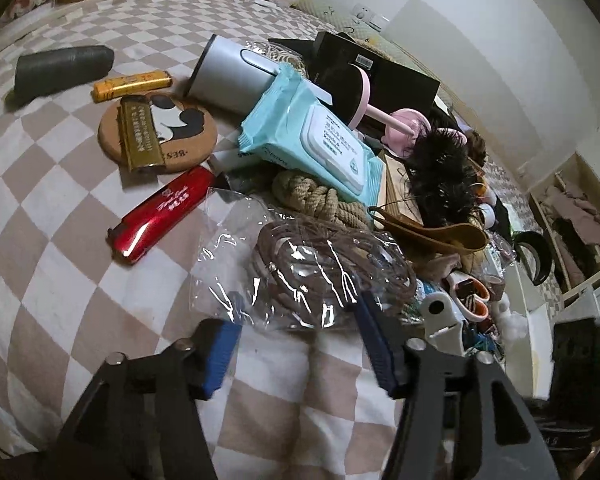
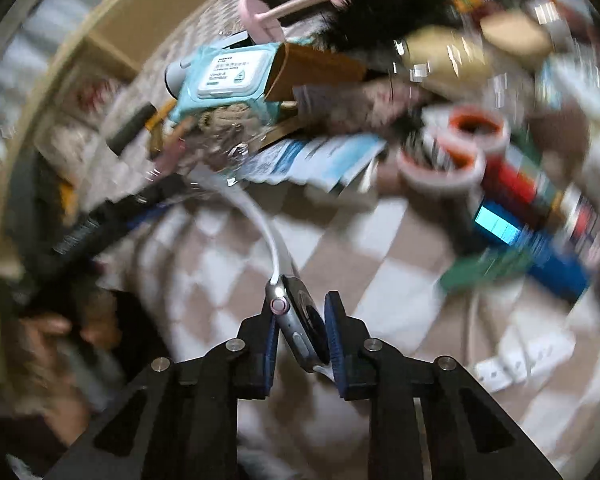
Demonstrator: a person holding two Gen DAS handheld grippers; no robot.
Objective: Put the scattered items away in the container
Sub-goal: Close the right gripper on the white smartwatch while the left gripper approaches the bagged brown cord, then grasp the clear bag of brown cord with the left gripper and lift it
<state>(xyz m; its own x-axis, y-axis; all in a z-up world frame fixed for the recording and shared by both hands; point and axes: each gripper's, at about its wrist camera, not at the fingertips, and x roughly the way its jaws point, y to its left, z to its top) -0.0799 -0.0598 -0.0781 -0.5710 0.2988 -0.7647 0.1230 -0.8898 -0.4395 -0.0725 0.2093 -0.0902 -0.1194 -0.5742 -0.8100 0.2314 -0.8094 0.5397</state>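
My left gripper (image 1: 298, 340) stands open over the checked bedspread (image 1: 60, 240). A clear plastic bag of coiled brown cord (image 1: 320, 268) lies just beyond its blue pads (image 1: 220, 344), and its near edge reaches between the tips without being pressed. My right gripper (image 2: 301, 310) is shut on a silver smartwatch (image 2: 300, 328), held edge-on between the pads, with the white strap (image 2: 268, 232) trailing away over the bedspread. Ahead lies a pile of scattered items, among them a pale blue wipes pack (image 1: 320, 140) and a knotted rope (image 1: 320, 200). No container is clearly recognisable.
To the left lie a red clipper (image 1: 160, 216), a cork coaster (image 1: 160, 128) with a gold bar on it, a yellow lighter (image 1: 132, 86), a dark roll (image 1: 60, 70) and a grey tumbler (image 1: 228, 76). The right wrist view is blurred; tape rolls (image 2: 452, 148) and boxes (image 2: 540, 232) sit to the right.
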